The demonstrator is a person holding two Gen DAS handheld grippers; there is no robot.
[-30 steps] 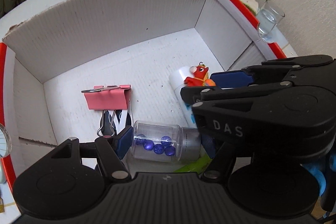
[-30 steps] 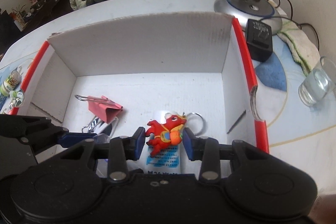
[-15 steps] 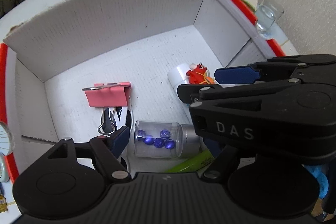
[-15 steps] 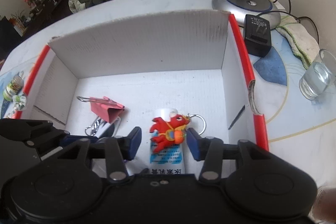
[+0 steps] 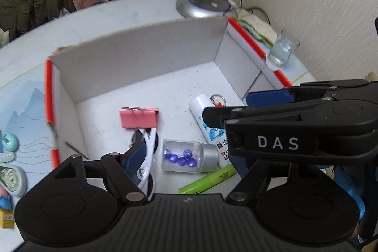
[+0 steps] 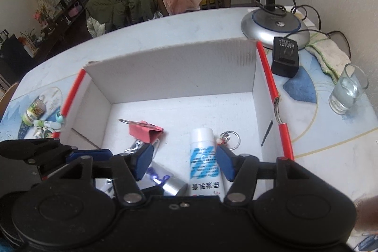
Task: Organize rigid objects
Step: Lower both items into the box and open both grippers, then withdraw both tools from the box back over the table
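Note:
A white cardboard box point(image 5: 141, 63) with red edges holds a pink binder clip point(image 5: 138, 118), a clear vial of blue beads point(image 5: 186, 156), a white tube point(image 5: 210, 124), a green pen point(image 5: 208, 181) and a red keychain figure with its ring point(image 6: 230, 137). My right gripper point(image 6: 184, 158) is open and empty above the tube point(image 6: 204, 157) and the keychain lies on the box floor by its right fingertip. My left gripper point(image 5: 186, 155) is open above the vial. The right gripper's body point(image 5: 295, 129) hides my left gripper's right finger.
A glass of water point(image 6: 348, 90), a black power adapter point(image 6: 284, 57), a lamp base point(image 6: 275, 26) and a cloth point(image 6: 330, 53) stand right of the box. Small bottles and items point(image 6: 35, 110) lie left of it. Chairs with clothes stand behind the table.
My right gripper opened, let go of the red keychain figure, which now lies in the box, and drew back and up. My left gripper also pulled back and up.

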